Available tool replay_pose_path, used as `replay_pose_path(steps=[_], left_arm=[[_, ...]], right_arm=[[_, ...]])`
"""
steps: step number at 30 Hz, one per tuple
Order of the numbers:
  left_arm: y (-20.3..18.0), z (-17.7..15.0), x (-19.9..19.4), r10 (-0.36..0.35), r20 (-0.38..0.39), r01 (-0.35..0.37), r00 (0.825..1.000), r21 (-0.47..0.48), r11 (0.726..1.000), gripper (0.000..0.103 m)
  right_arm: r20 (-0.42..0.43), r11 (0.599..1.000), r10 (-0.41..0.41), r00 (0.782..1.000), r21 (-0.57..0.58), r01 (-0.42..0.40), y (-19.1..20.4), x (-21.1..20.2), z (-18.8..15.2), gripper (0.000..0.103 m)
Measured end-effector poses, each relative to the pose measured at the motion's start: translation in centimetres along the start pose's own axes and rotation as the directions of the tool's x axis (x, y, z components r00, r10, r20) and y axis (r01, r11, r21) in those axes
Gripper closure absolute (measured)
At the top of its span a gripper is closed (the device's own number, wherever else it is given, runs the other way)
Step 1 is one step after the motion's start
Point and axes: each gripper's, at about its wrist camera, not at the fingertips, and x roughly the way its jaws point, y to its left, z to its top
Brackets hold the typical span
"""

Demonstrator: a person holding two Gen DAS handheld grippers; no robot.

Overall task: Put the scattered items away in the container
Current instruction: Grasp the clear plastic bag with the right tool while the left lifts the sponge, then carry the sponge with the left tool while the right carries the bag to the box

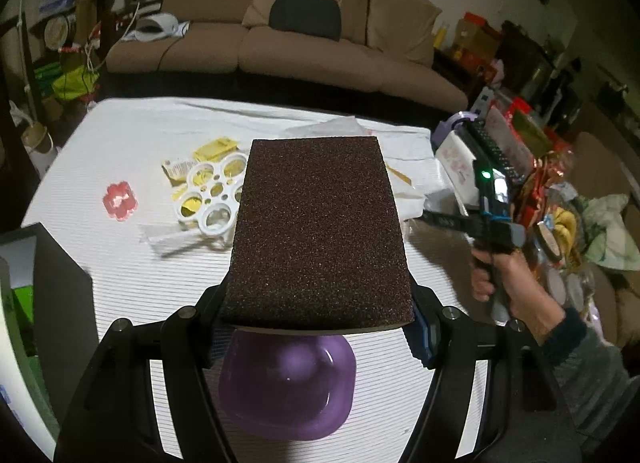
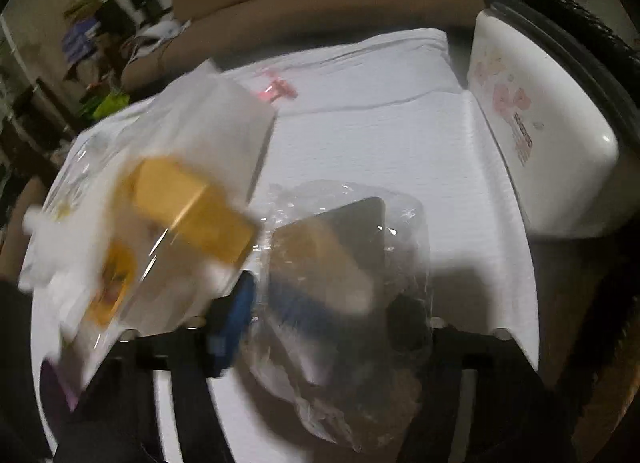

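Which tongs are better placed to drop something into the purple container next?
Left. The left tongs already grip the dark sanding block directly above the purple container. The right tongs are tangled in clear plastic wrap, container not clearly in their view.

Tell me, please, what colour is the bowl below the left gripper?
The bowl is purple, seen best in the left wrist view, under the dark speckled sponge block.

Brown sofa [image 1: 280, 43] with a black cushion [image 1: 305, 15] behind.
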Motion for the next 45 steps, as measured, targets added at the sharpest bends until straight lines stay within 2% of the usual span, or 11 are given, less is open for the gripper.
replay_pose_path(steps=[2, 8, 13, 16, 18, 20, 23, 27, 34, 40, 45], left_arm=[[-0.5, 0.1, -0.5, -0.008, 0.006, 0.008, 1.0, 0.004, 1.0, 0.037], [-3.5, 0.0, -2.1, -0.028, 0.031, 0.026, 0.999, 0.062, 0.998, 0.037], [-6.1, -0.8, -3.3, -0.003, 0.043, -0.001, 0.999, 0.098, 0.995, 0.037], [-7.9, -1.3, -4.1, 0.095, 0.061, -0.101, 0.994, 0.104, 0.989, 0.037], [-9.4, -1.7, -4.4, 0.087, 0.067, -0.093, 0.994, 0.098, 0.991, 0.037], [-10.6, -1.9, -4.6, 0.089, 0.064, -0.095, 0.994, 0.106, 0.99, 0.037], [-12.4, -2.7, -5.0, 0.139, 0.072, -0.148, 0.988, 0.152, 0.977, 0.037], [-13.1, -4.1, -6.9, 0.237, 0.114, -0.255, 0.965, 0.18, 0.95, 0.037], [-9.9, -4.0, -10.7, 0.254, 0.147, -0.269, 0.956, 0.091, 0.959, 0.037], [-6.9, -4.3, -13.1, 0.28, 0.165, -0.293, 0.946, 0.061, 0.954, 0.037], [-3.9, -4.5, -14.7, 0.315, 0.165, -0.324, 0.935, 0.033, 0.945, 0.037]], right_arm=[[0.006, 0.998, -0.023, 1.0, -0.054, 0.023, 0.5, -2.1, -1.0, 0.06], [0.124, 0.994, 0.056, 0.991, -0.1, -0.044, 0.7, -12.3, -3.8, 0.061], [0.206, 0.984, 0.158, 0.966, -0.116, -0.137, 0.7, -20.6, -6.5, 0.063], [0.223, 0.983, 0.131, 0.966, -0.152, -0.098, 1.5, -23.6, -8.1, 0.063], [0.228, 0.984, 0.091, 0.969, -0.172, -0.052, 1.7, -25.1, -9.3, 0.063], [0.215, 0.985, 0.082, 0.973, -0.168, -0.045, 1.6, -26.0, -10.3, 0.063], [0.221, 0.983, 0.048, 0.974, -0.185, -0.006, 2.0, -27.1, -11.7, 0.063], [0.221, 0.984, 0.05, 0.974, -0.18, -0.01, 2.4, -28.3, -12.9, 0.063], [0.211, 0.98, 0.08, 0.974, -0.194, -0.039, 5.7, -29.5, -12.5, 0.063], [0.225, 0.978, 0.112, 0.968, -0.195, -0.068, 10.2, -30.2, -11.9, 0.063], [0.211, 0.962, 0.175, 0.962, -0.247, -0.121, 16.1, -29.4, -11.2, 0.063]])
